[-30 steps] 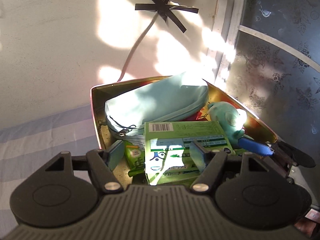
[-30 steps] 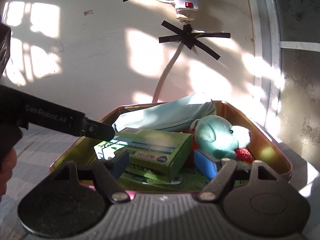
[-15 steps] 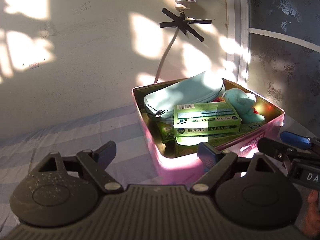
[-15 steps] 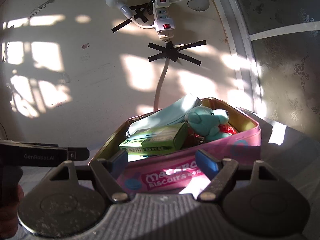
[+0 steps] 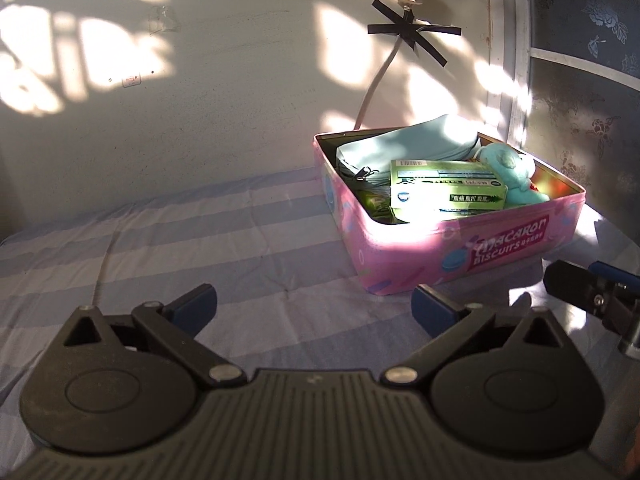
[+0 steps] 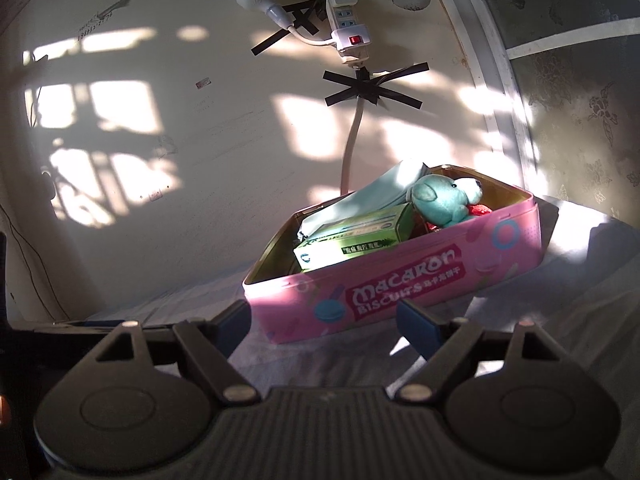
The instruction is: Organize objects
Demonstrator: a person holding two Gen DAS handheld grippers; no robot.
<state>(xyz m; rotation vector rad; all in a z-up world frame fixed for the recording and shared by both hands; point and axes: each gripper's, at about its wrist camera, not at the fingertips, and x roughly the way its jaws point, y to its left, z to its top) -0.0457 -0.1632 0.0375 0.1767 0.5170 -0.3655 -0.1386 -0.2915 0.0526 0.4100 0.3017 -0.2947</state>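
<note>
Both the left claw point(image 5: 314, 308) and right claw point(image 6: 324, 328) are opening, empty, short of the pink tin point(image 5: 460, 248).

One pink metal biscuit tin point(image 5: 472, 240) holds one pale blue fabric zip pouch point(image 5: 404, 148), one teal plush bear point(image 5: 508, 176) and at least two green cardboard boxes point(image 5: 444, 192); further boxes beneath cannot be counted.

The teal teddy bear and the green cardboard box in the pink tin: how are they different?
The teal plush teddy bear is soft and rounded; the green cardboard box is flat-sided with printed labels. The bear leans at the tin's right end; the box lies flat on top, mid-tin. Both sit inside the pink biscuit tin.
</note>
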